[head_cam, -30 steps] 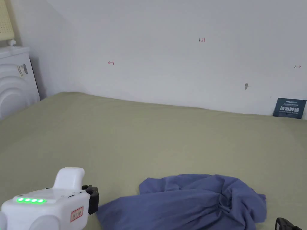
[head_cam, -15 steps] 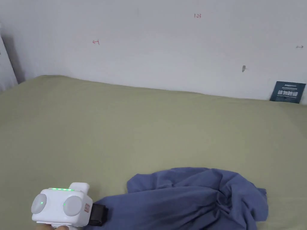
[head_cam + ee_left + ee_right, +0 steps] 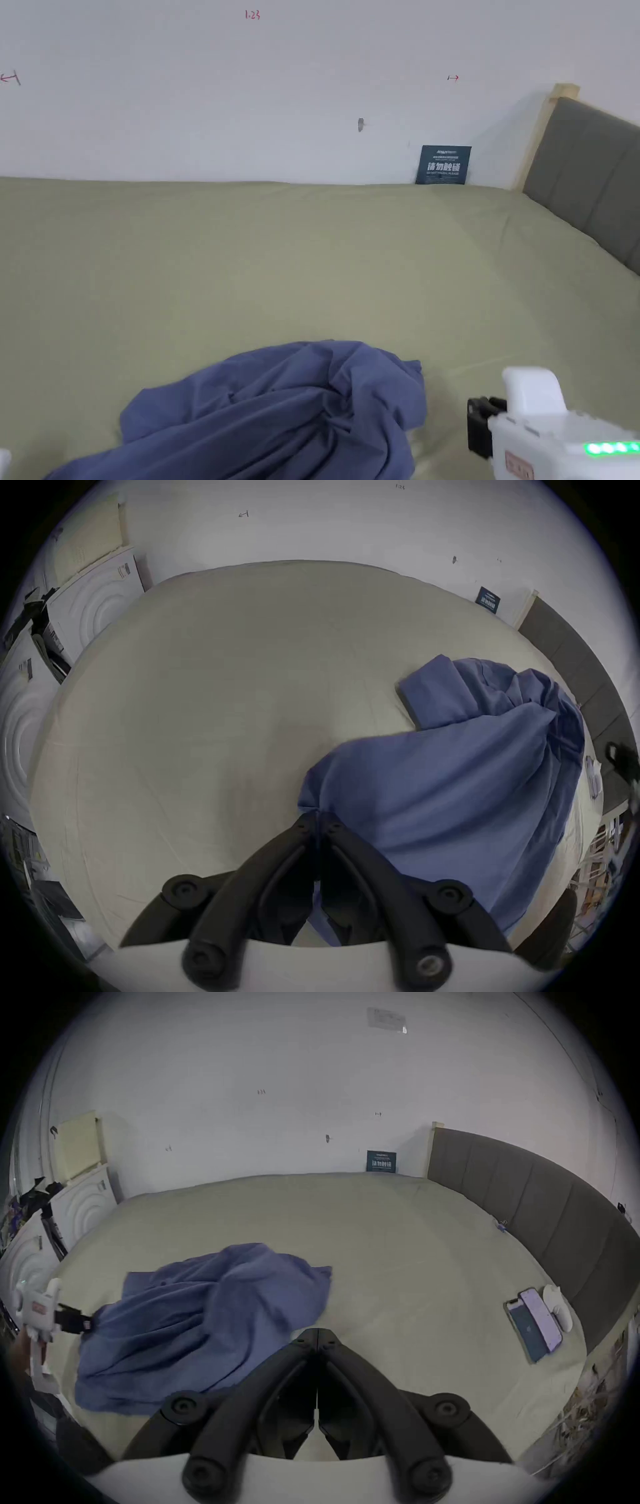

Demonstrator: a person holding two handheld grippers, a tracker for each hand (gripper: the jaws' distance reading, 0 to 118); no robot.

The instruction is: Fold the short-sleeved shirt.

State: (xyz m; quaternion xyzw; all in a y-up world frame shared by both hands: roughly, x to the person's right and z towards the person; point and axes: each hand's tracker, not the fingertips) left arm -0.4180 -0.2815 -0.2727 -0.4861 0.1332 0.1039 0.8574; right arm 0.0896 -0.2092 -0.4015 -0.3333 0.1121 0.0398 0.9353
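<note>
Left gripper (image 3: 317, 817) sat at the shirt's left end, jaws pinched together on a fold of the cloth; the right gripper view showed it (image 3: 86, 1324) at that same edge. Shirt (image 3: 275, 412), blue, lay crumpled in a heap on the bed (image 3: 250, 250) near its front edge. Right gripper (image 3: 318, 1333) was over bare sheet just right of the shirt, jaws closed tip to tip, gripping nothing. Two phones (image 3: 535, 1324) lay by the headboard (image 3: 554, 1206) at the bed's right edge.
</note>
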